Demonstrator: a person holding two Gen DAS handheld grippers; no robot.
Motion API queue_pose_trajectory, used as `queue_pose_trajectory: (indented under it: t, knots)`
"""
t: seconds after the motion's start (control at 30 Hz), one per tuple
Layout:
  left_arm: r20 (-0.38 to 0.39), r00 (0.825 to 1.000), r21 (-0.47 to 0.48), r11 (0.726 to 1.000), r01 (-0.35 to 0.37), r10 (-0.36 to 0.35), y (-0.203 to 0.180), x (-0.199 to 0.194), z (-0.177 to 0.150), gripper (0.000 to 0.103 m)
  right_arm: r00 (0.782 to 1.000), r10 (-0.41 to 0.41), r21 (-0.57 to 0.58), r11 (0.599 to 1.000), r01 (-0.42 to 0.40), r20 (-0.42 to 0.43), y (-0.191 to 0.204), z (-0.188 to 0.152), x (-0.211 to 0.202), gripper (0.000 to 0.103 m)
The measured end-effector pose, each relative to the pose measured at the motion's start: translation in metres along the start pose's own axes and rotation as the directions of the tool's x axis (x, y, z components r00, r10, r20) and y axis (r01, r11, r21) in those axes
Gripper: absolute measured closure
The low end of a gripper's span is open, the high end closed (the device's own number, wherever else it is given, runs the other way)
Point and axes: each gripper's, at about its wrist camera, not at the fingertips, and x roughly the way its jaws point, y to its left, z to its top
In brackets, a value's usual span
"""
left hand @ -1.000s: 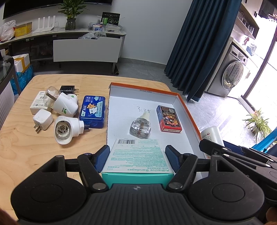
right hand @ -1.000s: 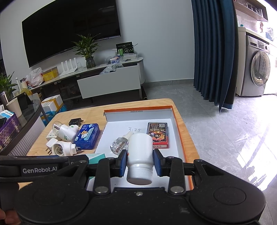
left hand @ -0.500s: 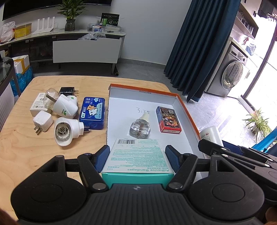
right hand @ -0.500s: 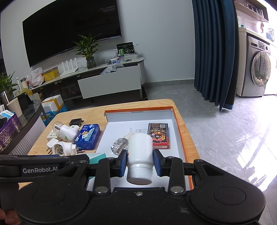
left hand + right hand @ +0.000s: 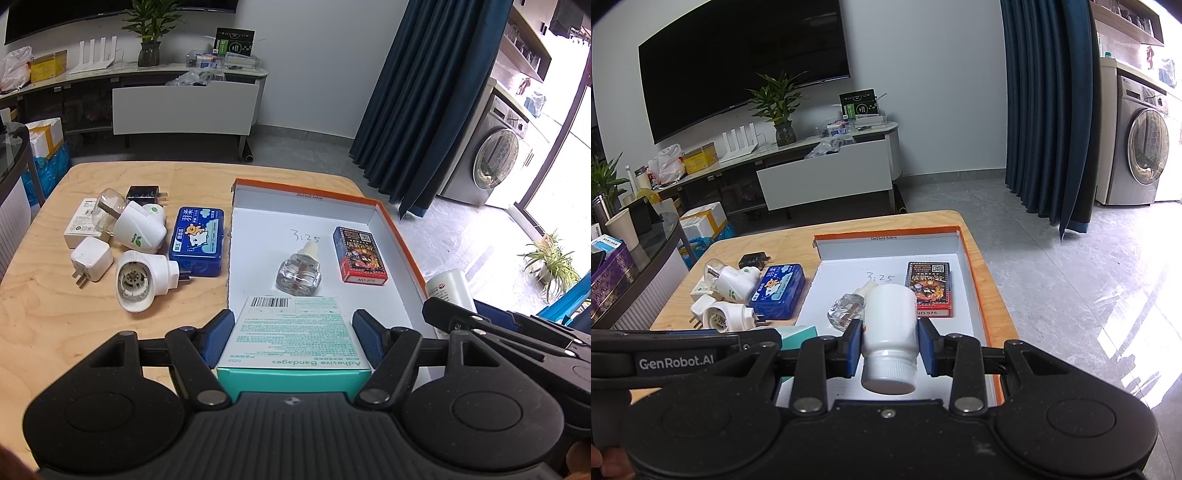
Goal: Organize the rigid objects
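- Nothing has moved since the earlier frames.
- Left wrist view: left gripper point(image 5: 293, 334) clamps the teal bandage box point(image 5: 293, 338) over the white cardboard tray point(image 5: 402, 240); inside lie one glass bottle point(image 5: 299, 271) and one card pack point(image 5: 359, 254). Six items crowd the wooden surface point(image 5: 48, 314).
- Right wrist view: right gripper point(image 5: 889, 345) grips a smooth white plastic bottle point(image 5: 889, 325), partly hiding the tray.
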Motion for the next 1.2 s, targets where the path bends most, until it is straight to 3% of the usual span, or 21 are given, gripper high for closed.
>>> queue_pose_trajectory:
  t: [1.2]
  knots:
    - [-0.003,1.0,-0.002,1.0,-0.001,0.001,0.0003,0.0002,-0.0009,0.031,1.0,-0.001,0.004,1.0,0.001,-0.006,0.0027,-0.0023,-0.0011,0.063]
